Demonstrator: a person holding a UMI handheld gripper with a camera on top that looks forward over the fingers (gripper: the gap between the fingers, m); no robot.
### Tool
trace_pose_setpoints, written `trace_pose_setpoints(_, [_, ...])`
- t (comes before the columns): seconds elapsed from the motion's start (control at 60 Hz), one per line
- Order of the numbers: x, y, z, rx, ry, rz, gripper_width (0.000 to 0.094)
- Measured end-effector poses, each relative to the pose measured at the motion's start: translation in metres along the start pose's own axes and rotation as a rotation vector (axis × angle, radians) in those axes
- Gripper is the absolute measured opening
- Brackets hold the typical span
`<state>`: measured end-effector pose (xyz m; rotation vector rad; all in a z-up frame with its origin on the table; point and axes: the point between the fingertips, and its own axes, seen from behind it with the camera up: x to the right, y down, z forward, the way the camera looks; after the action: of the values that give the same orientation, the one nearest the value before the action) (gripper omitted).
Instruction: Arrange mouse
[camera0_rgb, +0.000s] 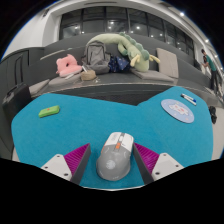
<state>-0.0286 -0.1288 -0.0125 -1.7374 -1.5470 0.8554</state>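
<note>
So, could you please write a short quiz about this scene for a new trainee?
1. True or false: the grey mouse lies between the gripper fingers.
2. What lies on the teal mat beyond the fingers, to the right?
A. a round blue coaster
B. a red cup
C. a pair of scissors
3. Fill in: the small ____ object lies on the mat to the left.

Key
1. True; whether both pads press on it cannot be told.
2. A
3. green
</note>
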Motion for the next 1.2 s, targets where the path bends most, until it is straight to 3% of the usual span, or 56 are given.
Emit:
trace_pose_setpoints(0.217, [-0.011,-0.006,0.017,-0.004,-0.024,-0.064,0.0816])
trace_pose_setpoints(0.25, [-0.009,-0.007,0.017,0.000,-0.022,-0.064,0.0780])
trace_pose_setpoints(0.317, [-0.010,-0.006,0.017,0.000,-0.026,-0.060,0.0494])
trace_pose_setpoints(0.517, [-0.011,-0.004,0.014,-0.003,-0.045,-0.064,0.0360])
trace_pose_setpoints(0.65, [-0.025,-0.012,-0.010,0.003,-0.137,-0.059,0.0337])
trace_pose_setpoints(0.833, [0.020,-0.114,-0.056,0.203,-0.160,-0.076,0.0336])
trace_pose_setpoints(0.967, [0.128,-0.185,-0.035,0.287,-0.019,-0.047,0.0335])
trace_pose_setpoints(1.017, [0.170,-0.201,-0.019,0.279,0.031,-0.030,0.0336])
trace_pose_setpoints(1.133, [0.252,-0.211,0.033,0.269,0.098,-0.005,0.0340])
trace_pose_setpoints(1.2, [0.289,-0.195,0.069,0.215,0.127,0.009,0.0351])
